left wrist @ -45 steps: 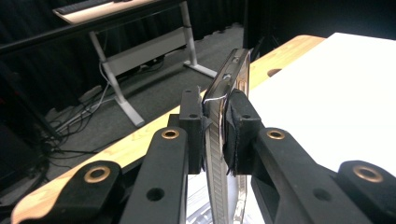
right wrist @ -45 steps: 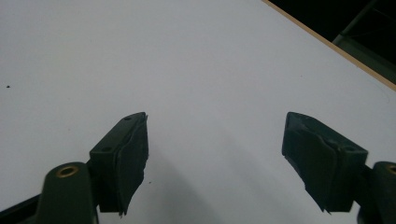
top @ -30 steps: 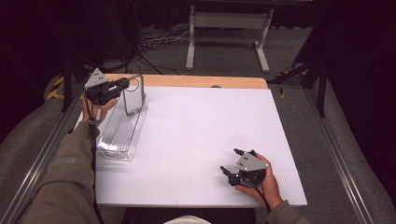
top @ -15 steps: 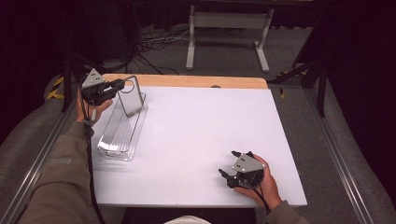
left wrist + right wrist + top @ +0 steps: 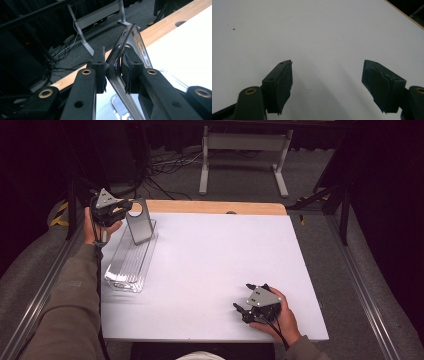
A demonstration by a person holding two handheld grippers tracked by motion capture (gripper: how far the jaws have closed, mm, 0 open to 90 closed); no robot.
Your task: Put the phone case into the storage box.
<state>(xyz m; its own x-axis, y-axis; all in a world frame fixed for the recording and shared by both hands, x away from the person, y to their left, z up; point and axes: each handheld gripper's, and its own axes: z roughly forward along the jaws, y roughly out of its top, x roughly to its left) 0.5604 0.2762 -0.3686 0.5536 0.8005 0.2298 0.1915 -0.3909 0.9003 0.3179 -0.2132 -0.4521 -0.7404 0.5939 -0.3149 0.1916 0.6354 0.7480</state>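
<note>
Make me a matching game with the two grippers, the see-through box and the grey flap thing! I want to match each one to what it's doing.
Things:
1. left gripper
2. right gripper
3. clear tray
4. grey panel

States:
A. lies flat along the left side of the white table
B. jaws wide apart, nothing between them
C. stands tilted up at the tray's far end
D. jaws shut on a thin edge

Pairs: 1-D, 2-B, 3-A, 4-C
</note>
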